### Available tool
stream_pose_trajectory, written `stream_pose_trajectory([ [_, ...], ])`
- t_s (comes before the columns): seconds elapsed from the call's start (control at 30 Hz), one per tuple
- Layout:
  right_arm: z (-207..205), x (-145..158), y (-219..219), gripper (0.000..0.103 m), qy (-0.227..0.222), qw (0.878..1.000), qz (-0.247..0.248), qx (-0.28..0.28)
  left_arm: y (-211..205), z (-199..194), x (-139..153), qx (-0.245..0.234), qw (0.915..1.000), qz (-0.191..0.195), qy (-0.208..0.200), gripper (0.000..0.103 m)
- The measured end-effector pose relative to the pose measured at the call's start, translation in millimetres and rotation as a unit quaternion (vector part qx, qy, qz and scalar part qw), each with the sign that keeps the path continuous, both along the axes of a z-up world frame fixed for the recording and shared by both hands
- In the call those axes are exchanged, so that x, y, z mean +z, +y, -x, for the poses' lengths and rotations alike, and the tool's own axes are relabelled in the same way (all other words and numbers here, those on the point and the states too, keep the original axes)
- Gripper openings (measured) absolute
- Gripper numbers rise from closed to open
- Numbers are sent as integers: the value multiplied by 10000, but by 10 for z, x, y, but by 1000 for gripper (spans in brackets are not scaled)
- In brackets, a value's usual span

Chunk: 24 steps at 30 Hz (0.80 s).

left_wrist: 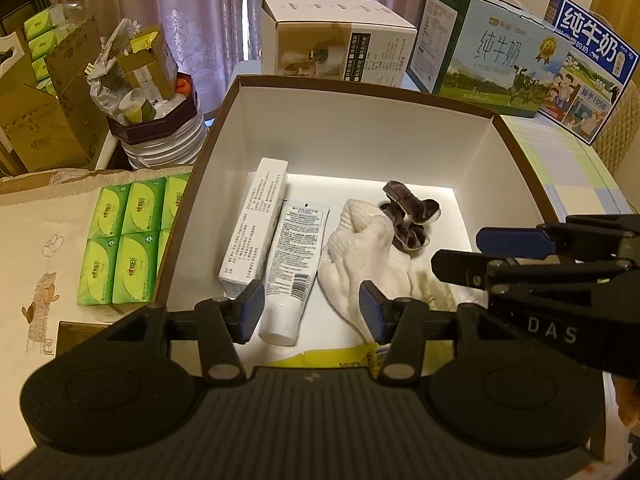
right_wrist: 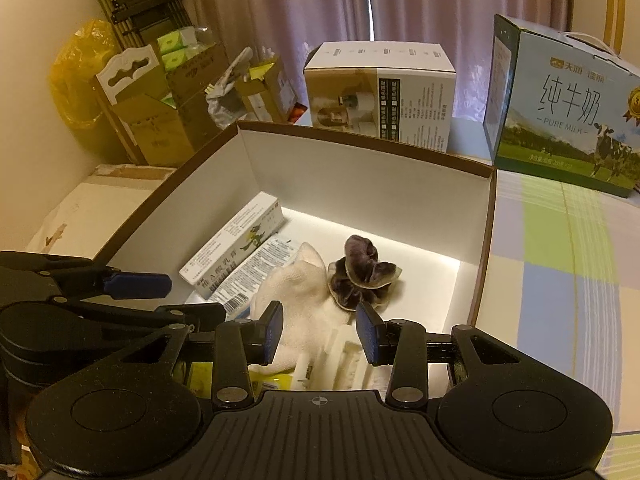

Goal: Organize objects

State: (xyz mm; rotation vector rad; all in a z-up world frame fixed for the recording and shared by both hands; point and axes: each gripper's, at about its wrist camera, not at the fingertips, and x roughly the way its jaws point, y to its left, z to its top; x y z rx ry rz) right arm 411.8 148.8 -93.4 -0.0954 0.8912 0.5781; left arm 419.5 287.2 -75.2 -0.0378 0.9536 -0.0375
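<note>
An open white box with a brown rim (left_wrist: 360,128) (right_wrist: 360,184) holds a long white carton (left_wrist: 256,228) (right_wrist: 236,244), a white tube (left_wrist: 294,260) (right_wrist: 260,268), a cream cloth (left_wrist: 360,256) (right_wrist: 296,296) and a dark purple scrunchie (left_wrist: 408,220) (right_wrist: 362,276). A yellow packet (left_wrist: 340,358) lies at the near wall. My left gripper (left_wrist: 312,312) is open and empty above the tube and cloth. My right gripper (right_wrist: 320,332) is open and empty above the cloth and a white plastic piece (right_wrist: 340,360); it also shows in the left wrist view (left_wrist: 472,252).
Green tissue packs (left_wrist: 128,240) lie left of the box. A white product box (left_wrist: 340,40) (right_wrist: 380,92) and milk cartons (left_wrist: 484,52) (right_wrist: 560,108) stand behind it. Cardboard boxes and clutter (left_wrist: 60,92) fill the far left. A checked tablecloth (right_wrist: 560,260) lies on the right.
</note>
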Motion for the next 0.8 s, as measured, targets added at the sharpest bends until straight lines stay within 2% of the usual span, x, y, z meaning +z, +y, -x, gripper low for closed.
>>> stream_pose_trajectory([
  [0.2,61,66,-82,40,-64,10000,-65,11,-17,41,22,-36,10000,41,-22,57],
  [0.23,81,85,-104,41,-80,9999,-88,16,-22,58,33,-46,10000,50,-39,60],
  [0.33,156,160,-209,46,-146,9996,-237,25,-32,120,88,8,9999,-33,-143,78],
  [0.47,303,273,-342,54,-297,9987,-418,11,6,252,187,52,9996,115,-268,83],
  [0.8,660,540,-532,64,-521,9970,-564,78,-32,773,541,197,9963,169,-817,98],
])
